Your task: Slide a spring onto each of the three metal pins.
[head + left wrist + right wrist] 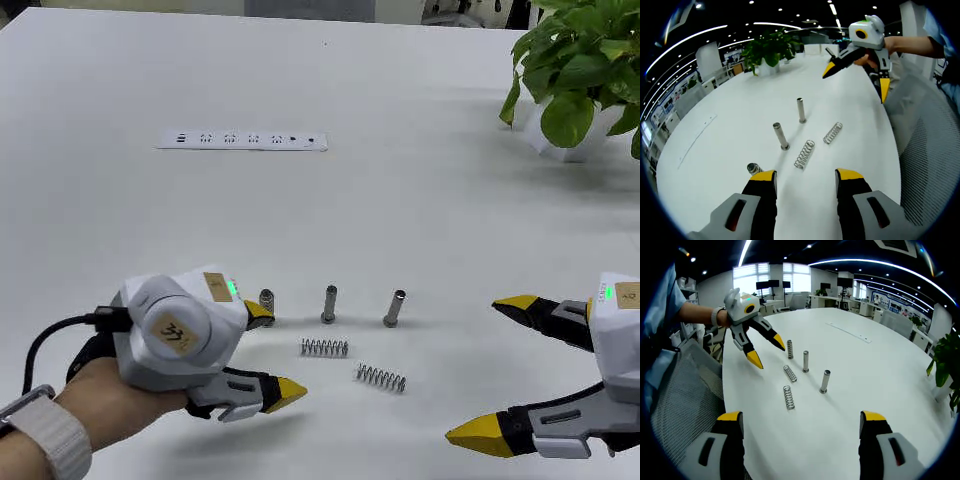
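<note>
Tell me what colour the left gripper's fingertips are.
Yellow fingertips, black behind them; the left gripper view shows it best.

A broad, smooth white surface (420,210) with a rounded outline stands in an open-plan office. A long, flat white power strip (243,140) lies on it toward the far edge. A leafy green plant in a white pot (578,62) stands near the far right corner. A grey mesh chair (927,150) sits just off the near edge. The dark ceiling carries long curved light strips (875,265) and small round spot lamps (692,260). Bright windows (771,274) line one distant wall, with rows of office desks and dark monitors (840,292) near them.
</note>
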